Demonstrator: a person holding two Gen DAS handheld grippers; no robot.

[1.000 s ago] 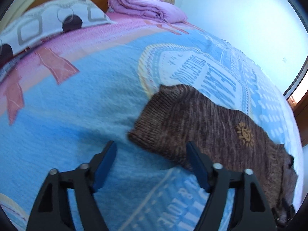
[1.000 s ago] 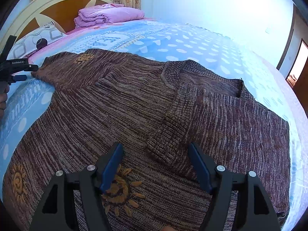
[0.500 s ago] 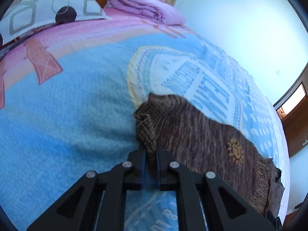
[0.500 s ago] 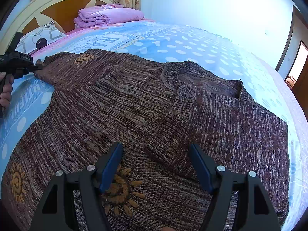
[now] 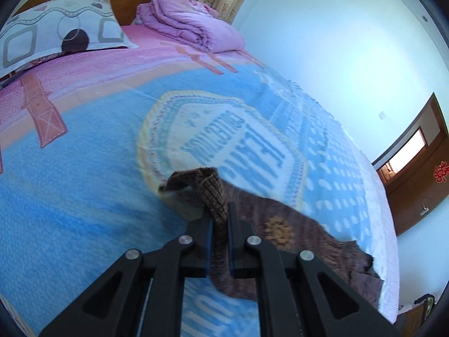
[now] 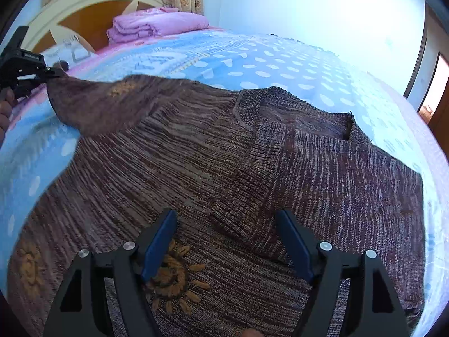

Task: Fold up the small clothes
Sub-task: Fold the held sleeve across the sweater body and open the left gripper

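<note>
A brown knitted sweater [image 6: 213,163] with orange sun motifs lies spread on the blue bedspread [image 6: 252,64]. My left gripper [image 5: 218,216] is shut on the ribbed cuff of its sleeve [image 5: 210,191] and holds it lifted off the bed. In the right wrist view the left gripper [image 6: 53,75] shows at the far left, pulling the sleeve [image 6: 112,104] up. My right gripper [image 6: 227,224] is open and empty, hovering low over the sweater's body, with the other sleeve's folded cuff [image 6: 241,213] lying between its fingers.
A folded purple quilt [image 5: 190,25] and a patterned pillow [image 5: 56,31] lie at the head of the bed by the wooden headboard [image 6: 84,19]. A wall runs along the far side, with a brown door [image 5: 421,168] to the right.
My left gripper closed on the sleeve cuff and has lifted it off the bedspread, so the sleeve now hangs taut. My right gripper has stayed open over the sweater.
</note>
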